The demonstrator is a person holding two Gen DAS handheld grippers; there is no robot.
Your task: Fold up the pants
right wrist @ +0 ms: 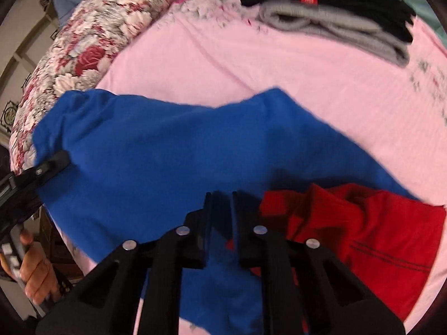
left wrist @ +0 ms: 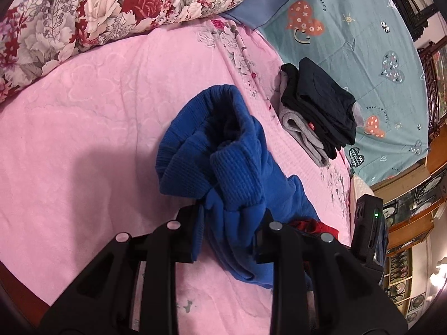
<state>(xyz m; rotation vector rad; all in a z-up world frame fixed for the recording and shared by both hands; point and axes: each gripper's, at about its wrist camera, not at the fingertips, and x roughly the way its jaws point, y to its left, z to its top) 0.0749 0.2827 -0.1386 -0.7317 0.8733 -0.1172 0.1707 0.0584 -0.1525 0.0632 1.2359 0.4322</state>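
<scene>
Blue fleece pants (left wrist: 218, 150) lie bunched on the pink bedspread (left wrist: 83, 128), ribbed cuffs uppermost. My left gripper (left wrist: 232, 217) is shut on a fold of the blue pants near the cuffs. In the right wrist view the blue pants (right wrist: 167, 162) hang spread between both grippers. My right gripper (right wrist: 220, 198) is shut on their edge, its fingers nearly together. The left gripper (right wrist: 60, 159) shows at the far left, clamped on the other end of the cloth.
A stack of folded black and grey clothes (left wrist: 318, 106) lies on the bed to the right, and shows in the right wrist view (right wrist: 335, 8). A red garment (right wrist: 371, 229) lies under the blue pants. A floral quilt roll (left wrist: 111, 8) lines the far side.
</scene>
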